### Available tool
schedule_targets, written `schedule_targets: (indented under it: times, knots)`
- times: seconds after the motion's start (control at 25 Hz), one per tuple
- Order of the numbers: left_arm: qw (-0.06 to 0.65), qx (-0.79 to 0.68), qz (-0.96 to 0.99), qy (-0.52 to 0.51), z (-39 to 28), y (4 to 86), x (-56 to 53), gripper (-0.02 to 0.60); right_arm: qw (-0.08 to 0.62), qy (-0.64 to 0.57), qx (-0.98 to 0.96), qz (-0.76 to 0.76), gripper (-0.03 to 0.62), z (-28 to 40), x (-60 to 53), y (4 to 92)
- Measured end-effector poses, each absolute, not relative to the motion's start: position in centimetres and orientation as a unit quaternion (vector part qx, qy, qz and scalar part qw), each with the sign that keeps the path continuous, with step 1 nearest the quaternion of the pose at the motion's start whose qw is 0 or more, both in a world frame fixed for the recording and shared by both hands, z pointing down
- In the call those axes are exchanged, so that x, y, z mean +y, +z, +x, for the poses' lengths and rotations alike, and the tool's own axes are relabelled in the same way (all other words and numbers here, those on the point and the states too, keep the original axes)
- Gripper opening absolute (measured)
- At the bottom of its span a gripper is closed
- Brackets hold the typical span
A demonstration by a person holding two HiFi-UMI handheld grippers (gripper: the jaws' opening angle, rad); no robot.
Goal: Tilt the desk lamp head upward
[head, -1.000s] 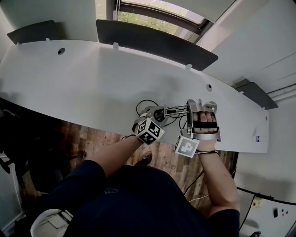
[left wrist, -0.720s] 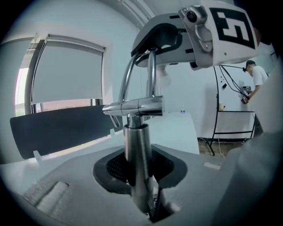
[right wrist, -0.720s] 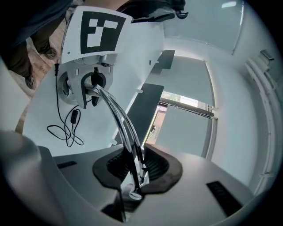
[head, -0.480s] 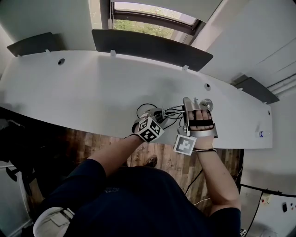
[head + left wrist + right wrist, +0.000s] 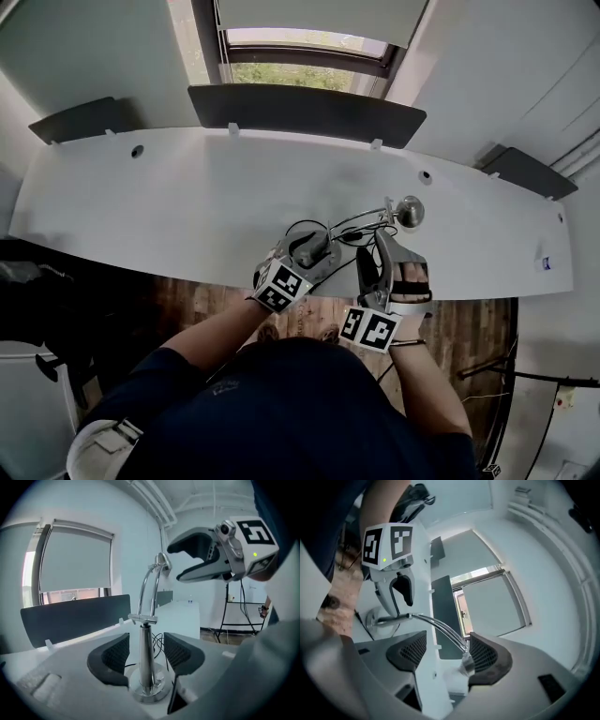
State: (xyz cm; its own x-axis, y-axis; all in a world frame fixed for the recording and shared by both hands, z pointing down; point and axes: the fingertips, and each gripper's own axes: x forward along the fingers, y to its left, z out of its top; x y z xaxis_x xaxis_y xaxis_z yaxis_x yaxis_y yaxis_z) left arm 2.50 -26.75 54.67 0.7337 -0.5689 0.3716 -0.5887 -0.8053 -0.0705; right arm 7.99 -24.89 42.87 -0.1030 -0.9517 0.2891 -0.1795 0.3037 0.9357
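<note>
A chrome desk lamp stands near the white desk's [image 5: 169, 202] front edge. Its round base [image 5: 150, 690] and upright post [image 5: 146, 651] sit between the pads of my left gripper [image 5: 146, 654], whose jaws are opening; there are gaps on both sides of the post. The lamp's curved arm rods [image 5: 440, 629] run between the pads of my right gripper [image 5: 447, 651], also opening. The lamp head [image 5: 468, 663] lies close beside the right pad, while the left pad stands apart. From above, the lamp head [image 5: 410, 211] shows beyond the right gripper [image 5: 380, 251], with the left gripper [image 5: 312, 247] at the base.
A black cable [image 5: 305, 226] loops on the desk behind the lamp base. Dark divider panels [image 5: 305, 111] stand along the desk's far edge under a window. Wooden floor [image 5: 469, 333] lies below the near edge, where a person's arms reach in.
Both grippers have drawn back toward the desk's near edge and their jaws have spread. The lamp head now shows uncovered beyond the right gripper.
</note>
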Motion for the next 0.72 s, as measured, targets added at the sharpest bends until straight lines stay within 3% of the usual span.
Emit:
schedule_targets:
  times: [0.12,0.28,0.72]
  knots:
    - [0.020,-0.314,0.935,0.163,2.0,51.7,-25.0,0.222,0.426,-0.298,-0.699,0.491,0.278,7.8,-23.6,42.9]
    - [0.018,-0.306,0.944,0.121,2.3,47.5,-23.0,0.221,0.331,-0.160,-0.766,0.528,0.191,9.0,-22.9,43.6]
    - [0.029,-0.282,0.958,0.051,3.6,40.5,-20.8,0.159,0.240,-0.091,-0.793,0.552,0.078,8.9,-21.9,42.2]
